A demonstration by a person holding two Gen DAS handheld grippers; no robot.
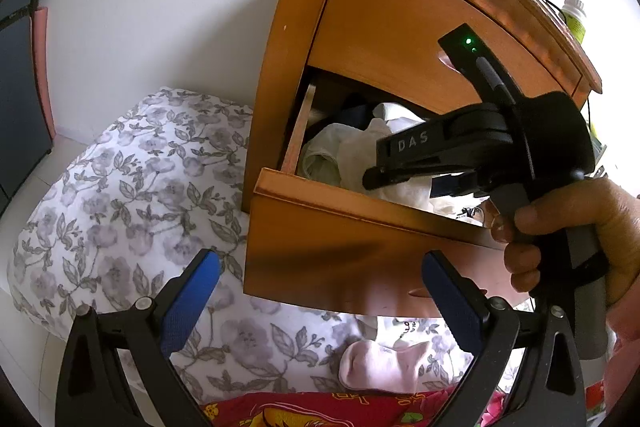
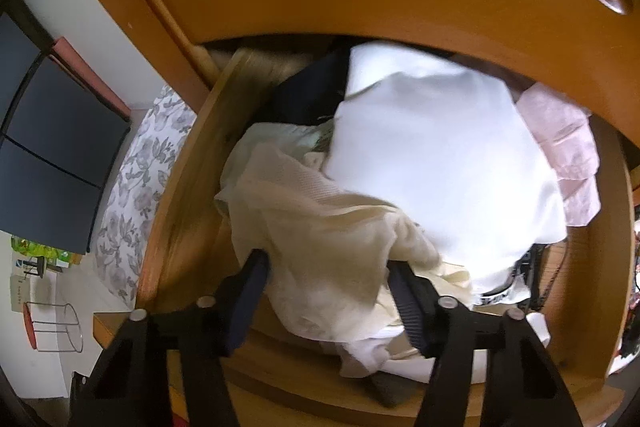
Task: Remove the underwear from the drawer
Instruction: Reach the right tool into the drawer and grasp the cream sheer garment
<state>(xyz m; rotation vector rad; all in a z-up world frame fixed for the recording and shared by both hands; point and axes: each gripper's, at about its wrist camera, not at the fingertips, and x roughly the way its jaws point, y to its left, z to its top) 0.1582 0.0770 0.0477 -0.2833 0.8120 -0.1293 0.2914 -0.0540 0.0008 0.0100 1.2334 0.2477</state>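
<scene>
Underwear [image 2: 320, 247], cream waffle-knit, bunches between the right tool's [image 2: 326, 267] pinching ribbed pads in the glossy wooden drawer [image 2: 188, 187]; left tool [image 1: 320, 291] gapes empty.

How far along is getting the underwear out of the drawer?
Done: the drawer is pulled open. In hand: the right gripper is down inside it, fingers either side of a cream garment, grip not confirmed. Left: lifting it out. The left gripper is open, empty.
</scene>
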